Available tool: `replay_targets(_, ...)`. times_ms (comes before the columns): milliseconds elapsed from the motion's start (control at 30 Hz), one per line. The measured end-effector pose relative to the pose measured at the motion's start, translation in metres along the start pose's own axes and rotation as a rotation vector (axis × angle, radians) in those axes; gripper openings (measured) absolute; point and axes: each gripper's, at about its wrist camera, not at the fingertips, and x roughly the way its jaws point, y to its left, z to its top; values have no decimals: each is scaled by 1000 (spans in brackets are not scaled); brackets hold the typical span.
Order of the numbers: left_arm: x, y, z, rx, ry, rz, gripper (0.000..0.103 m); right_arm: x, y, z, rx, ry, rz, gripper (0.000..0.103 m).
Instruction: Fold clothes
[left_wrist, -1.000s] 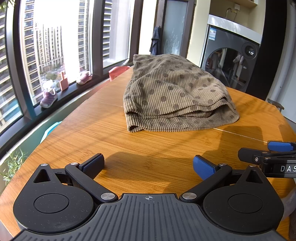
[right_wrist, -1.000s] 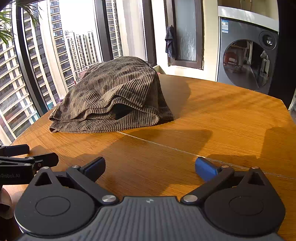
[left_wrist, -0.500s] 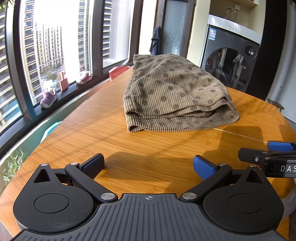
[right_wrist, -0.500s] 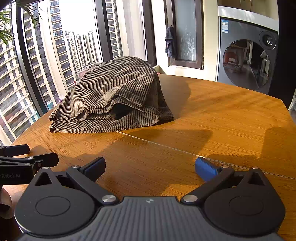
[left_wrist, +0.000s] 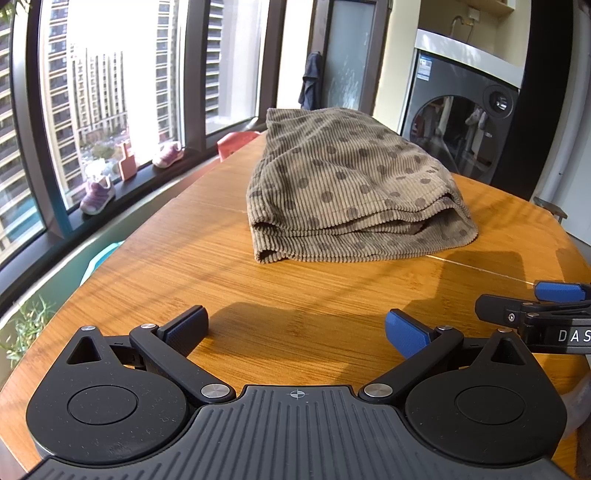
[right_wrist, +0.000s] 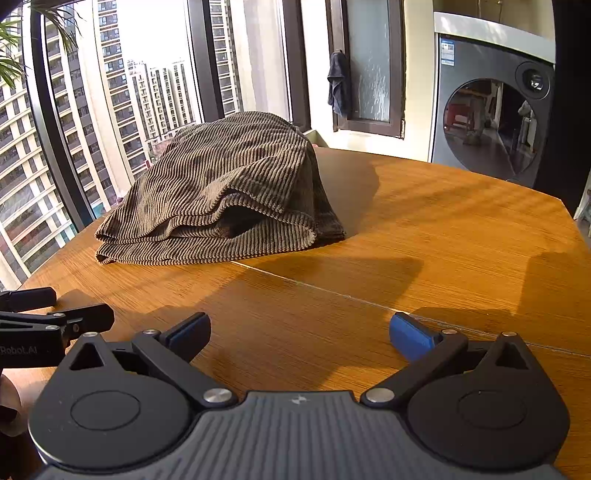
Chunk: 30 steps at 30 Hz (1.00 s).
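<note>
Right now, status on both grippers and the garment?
Left gripper open, empty. Right gripper open, empty. Polka-dot corduroy garment folded on wooden table, untouched. Path clear.

High-rise apartment home, laundry/balcony corner: front-load washing machine (right_wrist: 491, 110) by the wall, wooden worktop (right_wrist: 424, 229), kids' shoes (left_wrist: 96, 192) on the windowsill, dark towel (right_wrist: 337, 83) hanging, tower blocks (right_wrist: 155, 96) outside big windows.

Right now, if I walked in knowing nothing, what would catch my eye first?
A brown dotted corduroy garment, folded in layers, lies in the middle of the wooden table. Nearer, the left gripper and right gripper wait open and empty. A washing machine stands behind.
</note>
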Motion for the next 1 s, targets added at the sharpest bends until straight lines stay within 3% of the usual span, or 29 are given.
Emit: replay_targets(1000,-1,3,0,-18,-7,2,103,1,1,-1,-2,2,-5,103)
